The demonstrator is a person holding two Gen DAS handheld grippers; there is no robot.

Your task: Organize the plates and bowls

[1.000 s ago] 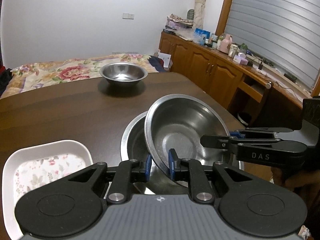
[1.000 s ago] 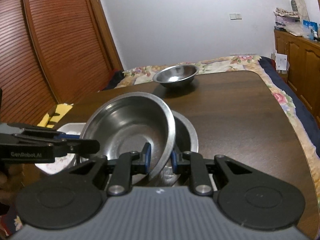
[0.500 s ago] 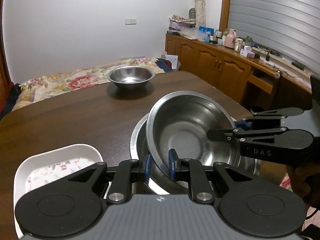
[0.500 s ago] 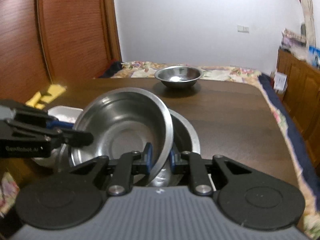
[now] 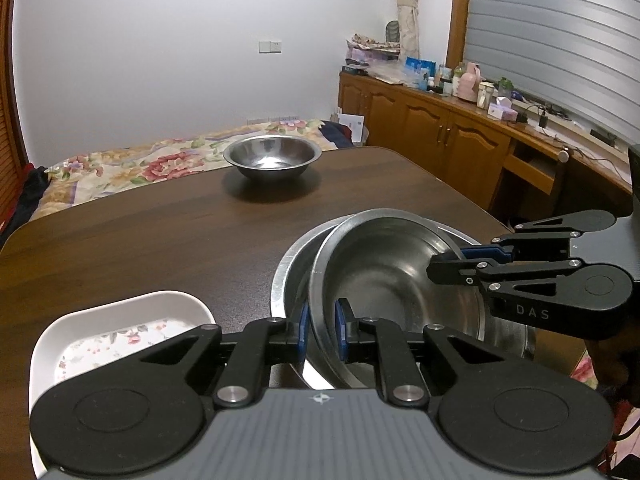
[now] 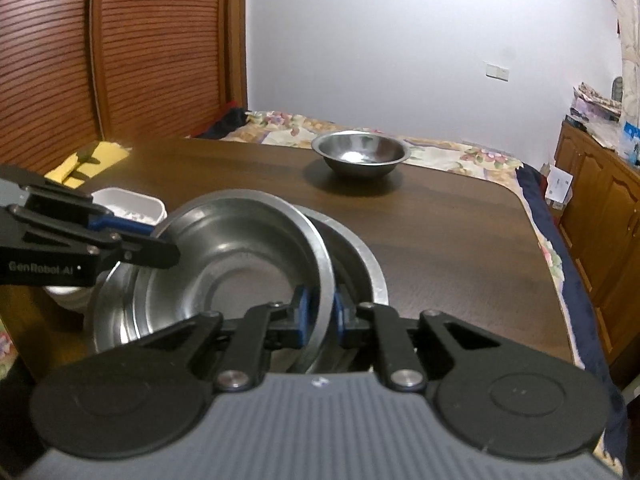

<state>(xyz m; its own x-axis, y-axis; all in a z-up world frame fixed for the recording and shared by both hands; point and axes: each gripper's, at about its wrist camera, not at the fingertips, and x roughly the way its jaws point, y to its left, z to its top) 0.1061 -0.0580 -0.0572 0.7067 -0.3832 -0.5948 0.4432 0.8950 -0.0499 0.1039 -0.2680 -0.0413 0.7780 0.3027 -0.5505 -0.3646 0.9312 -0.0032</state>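
Both the left gripper [image 5: 321, 333] and the right gripper [image 6: 319, 314] have their jaws pinched onto opposite rims of a steel bowl [image 5: 394, 284], tilted inside a larger bowl [image 5: 290, 276] on the dark surface [image 5: 160, 240]. A white dish [image 5: 116, 328] sits beside them; another bowl [image 5: 272, 156] stands well apart.

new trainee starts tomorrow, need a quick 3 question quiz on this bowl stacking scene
1. True or false: both tongs, left and right, are shut on the rim of the same steel bowl.
2. What does the held bowl sit in?
A. the white floral dish
B. a larger steel bowl
C. nothing, it rests on the bare table
3. Fill in: a third steel bowl stands alone at the ___ end of the table.

Key:
1. True; the tongs hold opposite sides of the rim.
2. B; it lies tilted inside the larger steel bowl.
3. far
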